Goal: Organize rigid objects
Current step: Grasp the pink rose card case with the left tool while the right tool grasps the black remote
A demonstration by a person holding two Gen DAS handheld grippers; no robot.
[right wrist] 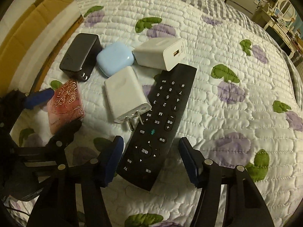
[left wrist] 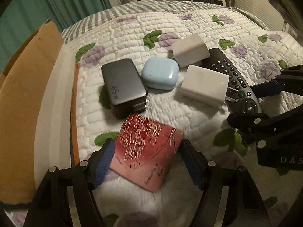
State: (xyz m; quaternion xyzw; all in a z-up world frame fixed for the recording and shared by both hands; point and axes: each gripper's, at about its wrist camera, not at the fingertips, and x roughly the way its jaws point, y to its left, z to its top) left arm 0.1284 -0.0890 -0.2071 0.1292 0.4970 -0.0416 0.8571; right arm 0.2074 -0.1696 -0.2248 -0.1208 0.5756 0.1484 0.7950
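The left hand-held gripper [left wrist: 146, 160] stands wide astride the pink embossed case [left wrist: 149, 151], pads not pressing it. The right hand-held gripper [right wrist: 151, 162] straddles the black remote [right wrist: 161, 121], jaws apart. Beyond, at twelve o'clock on the bed quilt [right wrist: 227, 56], lie three chargers and a blue earbud case [right wrist: 114, 59]. Nothing looks sorted yet; the cardboard box [left wrist: 28, 98] waits at nine o'clock. Only the right view shows the far white charger's [right wrist: 161, 54] USB port.

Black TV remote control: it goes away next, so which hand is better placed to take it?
Right. The right gripper already straddles the black TV remote control's near end, jaws open. The left gripper straddles the red patterned box.
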